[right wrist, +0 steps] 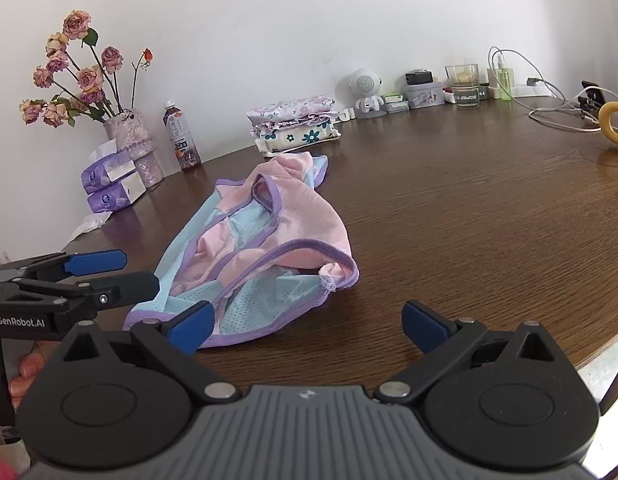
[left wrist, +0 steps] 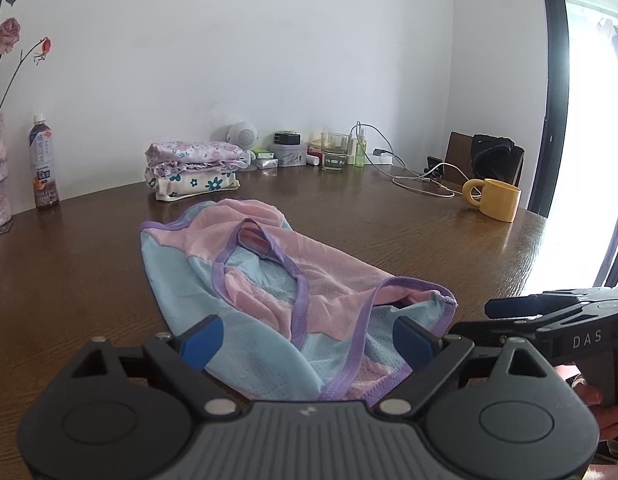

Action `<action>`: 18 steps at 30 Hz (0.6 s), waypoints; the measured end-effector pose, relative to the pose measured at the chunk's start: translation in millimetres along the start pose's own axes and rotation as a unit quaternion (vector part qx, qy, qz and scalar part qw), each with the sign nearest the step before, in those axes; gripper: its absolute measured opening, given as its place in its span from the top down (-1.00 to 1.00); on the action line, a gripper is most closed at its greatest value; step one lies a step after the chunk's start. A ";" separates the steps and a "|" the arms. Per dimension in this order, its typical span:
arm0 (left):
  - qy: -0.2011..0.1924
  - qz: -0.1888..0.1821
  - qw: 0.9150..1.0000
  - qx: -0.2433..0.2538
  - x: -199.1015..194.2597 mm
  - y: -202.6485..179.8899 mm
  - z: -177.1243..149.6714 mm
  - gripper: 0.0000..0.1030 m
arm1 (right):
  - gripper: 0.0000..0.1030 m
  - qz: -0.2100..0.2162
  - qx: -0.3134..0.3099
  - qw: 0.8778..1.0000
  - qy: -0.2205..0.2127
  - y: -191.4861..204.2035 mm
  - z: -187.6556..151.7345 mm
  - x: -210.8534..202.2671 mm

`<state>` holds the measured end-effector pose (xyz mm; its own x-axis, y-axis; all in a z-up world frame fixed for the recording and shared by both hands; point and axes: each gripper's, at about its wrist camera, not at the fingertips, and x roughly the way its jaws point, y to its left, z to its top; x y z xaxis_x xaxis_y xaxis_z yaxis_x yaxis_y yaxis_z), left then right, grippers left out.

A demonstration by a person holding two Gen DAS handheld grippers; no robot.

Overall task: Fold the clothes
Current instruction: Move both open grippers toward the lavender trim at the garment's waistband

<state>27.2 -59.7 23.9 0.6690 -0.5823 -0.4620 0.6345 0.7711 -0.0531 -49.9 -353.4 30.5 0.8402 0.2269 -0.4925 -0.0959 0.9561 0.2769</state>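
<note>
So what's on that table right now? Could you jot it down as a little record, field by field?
Garment: pink, blue and purple top, crumpled and unfolded on the wooden table
Left gripper: open, over the garment's near edge
Right gripper: open, beside the garment, holding nothing
Already folded: floral stack near the wall
Other items: yellow mug, drink bottle, dried roses
</note>
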 end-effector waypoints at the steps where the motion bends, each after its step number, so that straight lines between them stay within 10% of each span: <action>1: 0.000 0.000 1.000 0.001 0.1 -0.2 0.4 -0.78 | -0.98 -0.001 -0.002 1.000 -0.001 0.3 -0.1 -0.1; 18: -0.007 -0.006 1.000 0.015 9.8 -6.3 9.6 -0.78 | -0.49 -0.013 0.004 1.000 -0.003 -7.9 8.2 -1.1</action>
<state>33.5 -72.7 28.2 0.6660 -0.5956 -0.4491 0.6541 0.7557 -0.0322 -45.7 -362.7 35.6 0.8457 0.2005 -0.4946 -0.0698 0.9603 0.2699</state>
